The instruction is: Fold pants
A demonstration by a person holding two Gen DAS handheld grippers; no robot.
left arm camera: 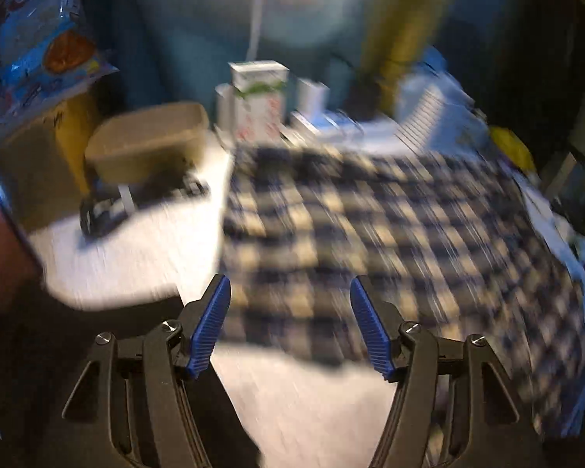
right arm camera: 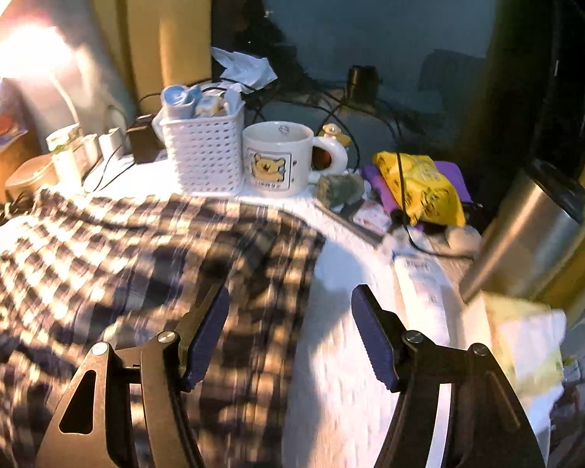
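A: What took up most of the white tabletop [right arm camera: 343, 335]?

B: The checked pants [right arm camera: 144, 234], dark blue and cream, lay spread flat over its middle and left part. In the left wrist view the same pants [left arm camera: 370, 226] reached toward the right edge, badly blurred.

A: And along the far edge?

B: A white perforated basket [right arm camera: 204, 152] stood just beside a cream mug [right arm camera: 280, 158] printed with a yellow bear. Nearer the far right corner lay a yellow snack bag [right arm camera: 425, 187], and a steel flask [right arm camera: 526, 234] stood tilted at the right edge. Toward the far left corner, a tan tub [left arm camera: 148, 144] sat near a white carton [left arm camera: 259, 97].

A: The grippers?

B: The left gripper [left arm camera: 290, 325] had its blue fingers [left arm camera: 210, 327] spread apart over the pants' near hem, nothing pinched between them. The right gripper [right arm camera: 290, 335] was likewise parted, its left finger over the pants' right side, its right finger over bare tabletop, holding nothing.
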